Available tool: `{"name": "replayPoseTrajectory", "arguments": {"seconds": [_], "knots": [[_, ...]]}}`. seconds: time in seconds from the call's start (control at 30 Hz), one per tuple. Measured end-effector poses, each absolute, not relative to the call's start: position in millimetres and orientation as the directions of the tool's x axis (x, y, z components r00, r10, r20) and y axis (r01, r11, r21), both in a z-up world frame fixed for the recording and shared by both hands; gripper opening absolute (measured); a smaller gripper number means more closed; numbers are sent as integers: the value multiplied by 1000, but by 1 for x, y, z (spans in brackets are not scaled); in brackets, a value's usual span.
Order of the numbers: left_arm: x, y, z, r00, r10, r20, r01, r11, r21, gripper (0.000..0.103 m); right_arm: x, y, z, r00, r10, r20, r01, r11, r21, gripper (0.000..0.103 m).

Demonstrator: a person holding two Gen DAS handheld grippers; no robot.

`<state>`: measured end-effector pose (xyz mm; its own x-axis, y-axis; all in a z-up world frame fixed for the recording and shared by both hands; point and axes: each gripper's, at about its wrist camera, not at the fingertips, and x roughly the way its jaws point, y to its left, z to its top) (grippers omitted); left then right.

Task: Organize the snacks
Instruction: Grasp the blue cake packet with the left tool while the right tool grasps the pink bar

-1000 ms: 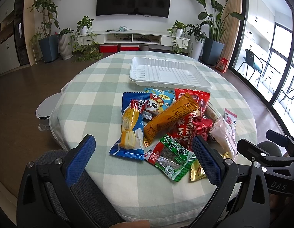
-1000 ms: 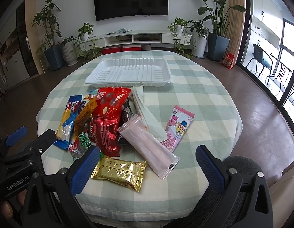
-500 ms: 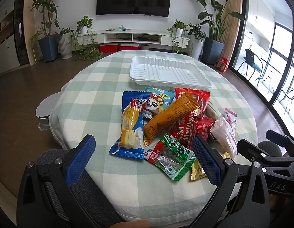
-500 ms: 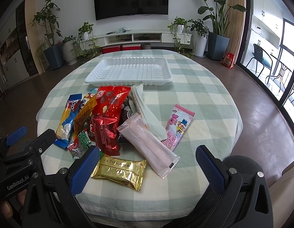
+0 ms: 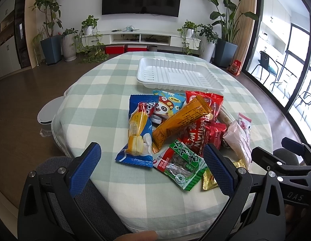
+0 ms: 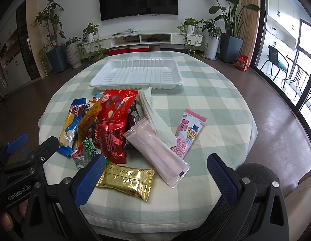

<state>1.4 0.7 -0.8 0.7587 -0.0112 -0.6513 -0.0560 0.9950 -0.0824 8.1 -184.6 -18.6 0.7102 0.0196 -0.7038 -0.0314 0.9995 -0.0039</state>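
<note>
Several snack packets lie heaped on a round checked table (image 5: 99, 92), in front of an empty white tray (image 5: 175, 74) (image 6: 135, 73). My left gripper (image 5: 151, 164) hovers open over the near edge, just before a blue packet (image 5: 138, 128), an orange bar (image 5: 181, 118) and a green packet (image 5: 180, 165). My right gripper (image 6: 155, 178) is open too, with a gold packet (image 6: 126, 177) and a long pale pink packet (image 6: 157, 153) between its fingers' span. A pink cartoon packet (image 6: 188, 132) lies apart to the right. Neither gripper holds anything.
A grey chair back (image 5: 55, 166) sits below the left gripper, another (image 6: 256, 172) below the right. A white bin (image 5: 48, 113) stands on the floor left of the table. Potted plants, a TV stand and windows line the room.
</note>
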Motion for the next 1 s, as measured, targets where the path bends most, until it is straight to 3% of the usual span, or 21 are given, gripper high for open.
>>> {"name": "replayPoseTrajectory", "arguments": {"seconds": [0.33,0.43,0.5,0.6,0.67,0.8,0.93,1.0], "knots": [[-6,19,-17,780,-28,-625,-18,998,-67,103,12,-190,-29,695,47,-717,-31,999,35,103],[-7,26,-20,788,-129,-602,87,991,-99,103,14,-195,-28,697,64,-715,-40,998,50,103],[-4,34,-27,762,-148,-630,85,988,-129,103,15,-199,-28,700,67,-711,-40,998,54,103],[10,49,-39,646,-142,-750,1,983,-186,103,18,-208,-28,696,94,-712,-39,995,93,103],[14,57,-43,630,-167,-759,-42,968,-248,103,19,-213,-30,692,124,-711,-47,991,127,103],[27,58,-43,605,-178,-776,-44,966,-255,103,24,-217,-35,690,162,-706,-79,986,148,103],[39,60,-40,600,-197,-775,-37,961,-272,103,28,-229,-46,663,212,-718,-60,971,231,98],[49,57,-39,598,-184,-780,-21,969,-245,102,33,-235,-51,620,241,-747,-60,964,261,89]]}}
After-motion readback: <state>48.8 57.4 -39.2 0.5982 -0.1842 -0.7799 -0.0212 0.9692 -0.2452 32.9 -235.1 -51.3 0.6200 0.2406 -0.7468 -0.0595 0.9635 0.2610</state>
